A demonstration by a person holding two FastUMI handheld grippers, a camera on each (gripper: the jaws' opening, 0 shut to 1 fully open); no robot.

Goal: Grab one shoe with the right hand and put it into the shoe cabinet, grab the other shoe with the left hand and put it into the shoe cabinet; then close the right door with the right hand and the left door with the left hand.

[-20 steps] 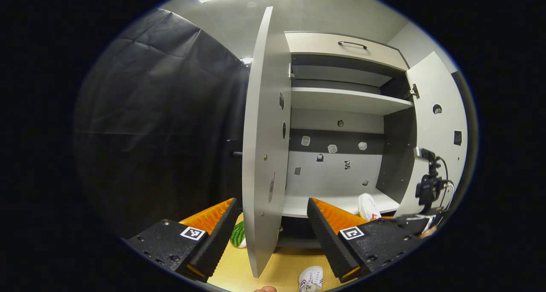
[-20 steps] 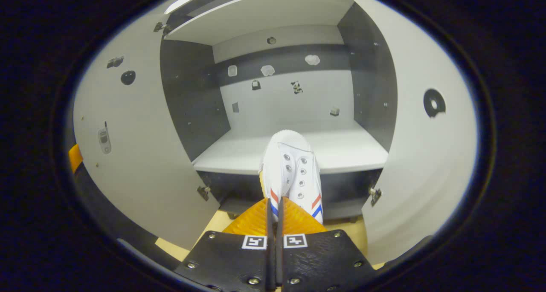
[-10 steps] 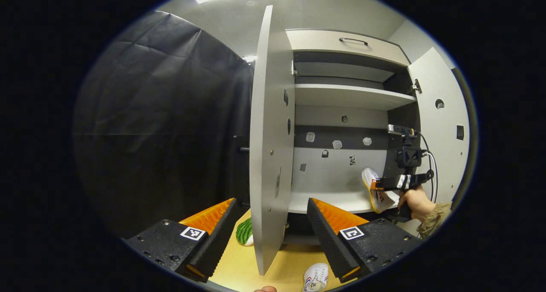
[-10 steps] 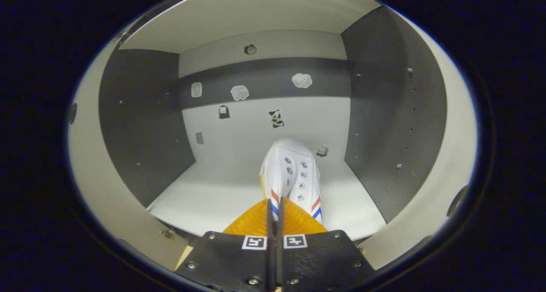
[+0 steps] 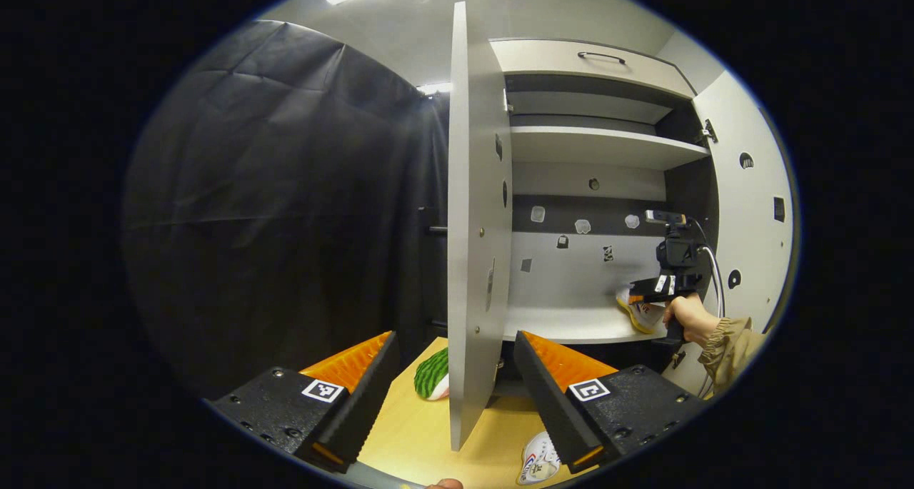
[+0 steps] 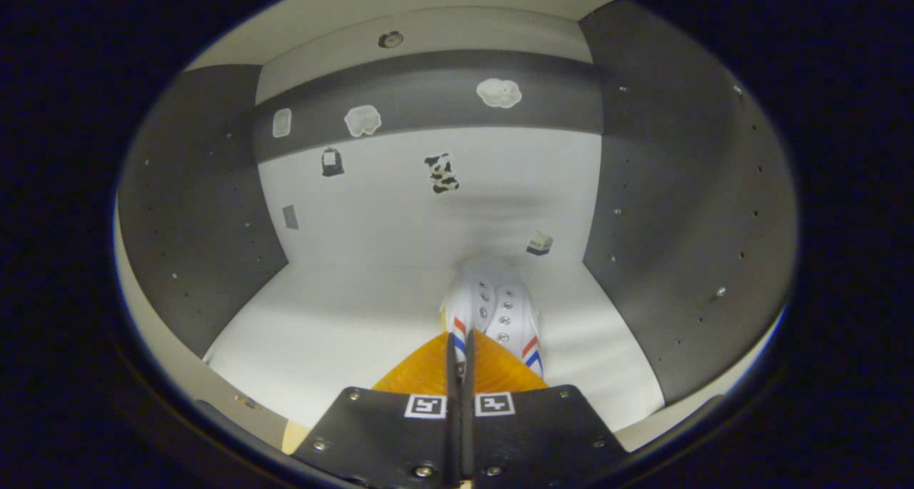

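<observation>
White canvas shoe with red and blue side stripes is sitting pinched at its heel end between the right gripper fingers, which are pressing nearly together on it. Toe is pointing toward the far wall of the shoe cabinet, over the white lower shelf; cannot tell whether the sole is touching the shelf. In the left gripper view that same shoe is showing at the right end of the lower shelf, with the right gripper and the hand holding it just beside it.

Second shoe is lying on the wooden floor near the bottom edge, in front of the cabinet, partly hidden by a left gripper finger. Left gripper is hanging wide open, holding nothing, its fingers straddling the edge of the open left door; no contact is visible. Right door is standing open at far right. Green striped object is lying on the floor left of the left door. Small stickers are dotting the cabinet's back panel.
</observation>
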